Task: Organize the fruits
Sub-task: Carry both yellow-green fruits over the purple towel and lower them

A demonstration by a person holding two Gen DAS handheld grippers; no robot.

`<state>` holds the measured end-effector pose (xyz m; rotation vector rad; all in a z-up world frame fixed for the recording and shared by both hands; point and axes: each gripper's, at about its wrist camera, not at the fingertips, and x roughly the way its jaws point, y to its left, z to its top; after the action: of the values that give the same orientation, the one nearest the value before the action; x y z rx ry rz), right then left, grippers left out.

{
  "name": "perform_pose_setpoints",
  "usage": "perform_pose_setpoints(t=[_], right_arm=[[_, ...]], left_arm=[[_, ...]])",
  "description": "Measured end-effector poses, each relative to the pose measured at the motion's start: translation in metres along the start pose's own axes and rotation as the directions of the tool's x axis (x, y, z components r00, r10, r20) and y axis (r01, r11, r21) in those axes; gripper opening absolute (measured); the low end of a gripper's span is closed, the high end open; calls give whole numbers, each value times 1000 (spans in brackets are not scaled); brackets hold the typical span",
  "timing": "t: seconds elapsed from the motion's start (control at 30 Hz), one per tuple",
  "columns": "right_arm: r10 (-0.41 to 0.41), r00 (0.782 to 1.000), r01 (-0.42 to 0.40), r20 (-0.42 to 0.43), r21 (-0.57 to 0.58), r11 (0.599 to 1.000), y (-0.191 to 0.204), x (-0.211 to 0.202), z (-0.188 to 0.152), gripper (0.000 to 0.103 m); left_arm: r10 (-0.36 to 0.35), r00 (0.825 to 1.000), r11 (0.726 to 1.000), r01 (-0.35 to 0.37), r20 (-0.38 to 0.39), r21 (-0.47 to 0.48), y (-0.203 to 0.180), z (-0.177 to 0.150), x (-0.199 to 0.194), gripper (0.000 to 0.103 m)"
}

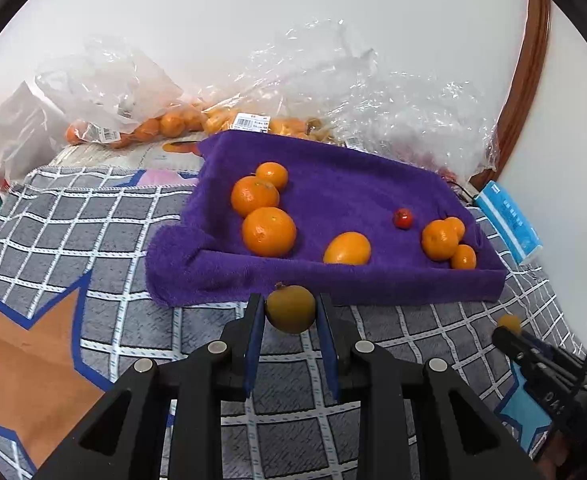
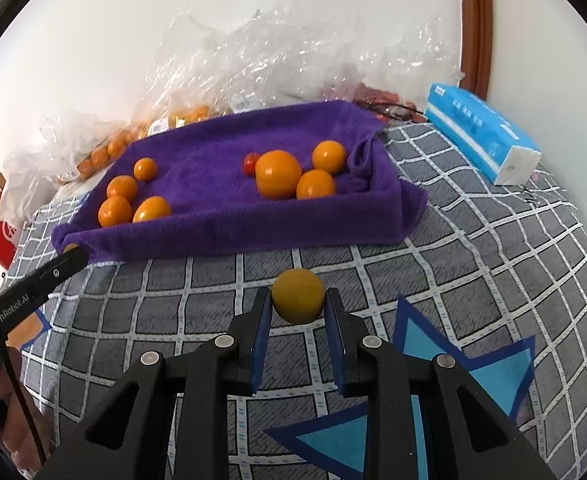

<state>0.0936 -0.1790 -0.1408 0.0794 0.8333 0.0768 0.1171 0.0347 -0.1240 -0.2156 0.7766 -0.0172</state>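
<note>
**Both grippers clamped on fruit, short of the purple towel**

Nearest, the left gripper (image 1: 289, 312) pinches a dull greenish-brown fruit (image 1: 290, 309) between its blue pads, just in front of the purple towel (image 1: 333, 284). Likewise the right gripper (image 2: 298, 304) is closed on a yellow-orange fruit (image 2: 298, 301) above the checked blanket (image 2: 473, 264). Oranges sit on the towel in two clusters, with a small red fruit (image 1: 403, 218) between them. Behind lie clear bags of oranges (image 1: 165, 126).

Plain white wall (image 1: 293, 20) behind grey checked cloth (image 1: 93, 220). Curved brown wooden frame (image 1: 533, 60) stands right of wall. Even, diffuse lighting.
</note>
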Motion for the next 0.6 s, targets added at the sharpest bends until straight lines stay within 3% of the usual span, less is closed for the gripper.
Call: perform_pose_setpoints(t=[0.1,0.23,0.4,0.6], right_arm=[[-2,1000,2,14,-6,1000,2,-6,5,27],[2,999,-1,33,-21,1000,4,-13,14,27],[4,998,-2,70,-33,999,9,-18,26,27],[8,996,-4,92,-42,999,14,-18,32,27]], left_arm=[[-14,1000,1000,15,11,-10,3,6,-5,25],[20,1000,1000,-21,18,14,0,14,-11,25],[-29,999,1000,28,47,9,-4,27,-28,25],[-7,997,999,4,77,42,-12,39,-35,25]])
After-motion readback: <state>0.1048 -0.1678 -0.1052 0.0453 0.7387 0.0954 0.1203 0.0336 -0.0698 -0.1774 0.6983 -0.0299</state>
